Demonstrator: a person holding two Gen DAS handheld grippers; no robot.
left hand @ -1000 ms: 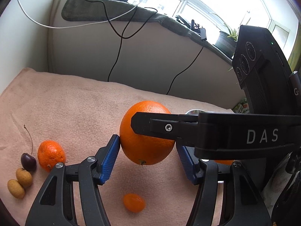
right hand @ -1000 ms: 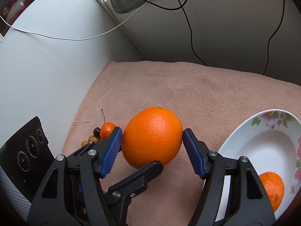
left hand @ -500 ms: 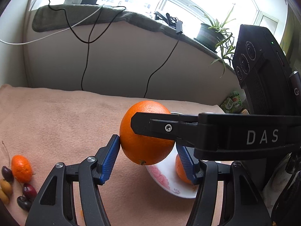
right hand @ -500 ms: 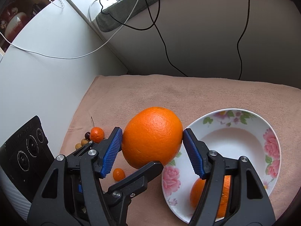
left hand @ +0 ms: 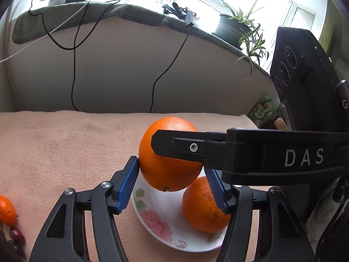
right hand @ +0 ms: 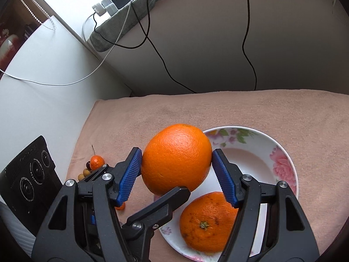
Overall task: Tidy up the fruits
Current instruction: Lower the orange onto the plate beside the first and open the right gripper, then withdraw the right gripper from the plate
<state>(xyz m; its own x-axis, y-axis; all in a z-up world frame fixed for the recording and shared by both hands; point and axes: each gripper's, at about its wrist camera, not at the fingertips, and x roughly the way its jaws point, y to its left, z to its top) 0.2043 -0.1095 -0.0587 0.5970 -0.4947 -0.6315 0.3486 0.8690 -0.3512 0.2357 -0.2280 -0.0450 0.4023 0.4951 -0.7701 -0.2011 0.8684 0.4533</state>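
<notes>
A large orange (left hand: 169, 152) (right hand: 176, 158) is clamped between both grippers at once, held in the air over the left rim of a white flowered plate (left hand: 152, 216) (right hand: 257, 152). My left gripper (left hand: 172, 185) and my right gripper (right hand: 176, 174) are each shut on it, crossing each other. A second orange (left hand: 204, 205) (right hand: 207, 220) lies in the plate. A small mandarin (left hand: 6, 210) (right hand: 97, 161), dark cherries (left hand: 17, 235) and small yellow fruits (right hand: 84, 172) lie on the pink towel at the left. A tiny orange fruit (right hand: 120, 206) lies under the left fingers.
The pink towel (left hand: 65, 142) covers the table up to a beige wall with hanging black cables (left hand: 74, 65). A white panel (right hand: 43, 109) stands at the left. A potted plant (left hand: 235, 28) and green cartons (left hand: 264, 111) are at the right.
Both grippers have carried the large orange to the right, from over the bare towel to over the plate's edge. The small fruits have slid toward the left edge of view.
</notes>
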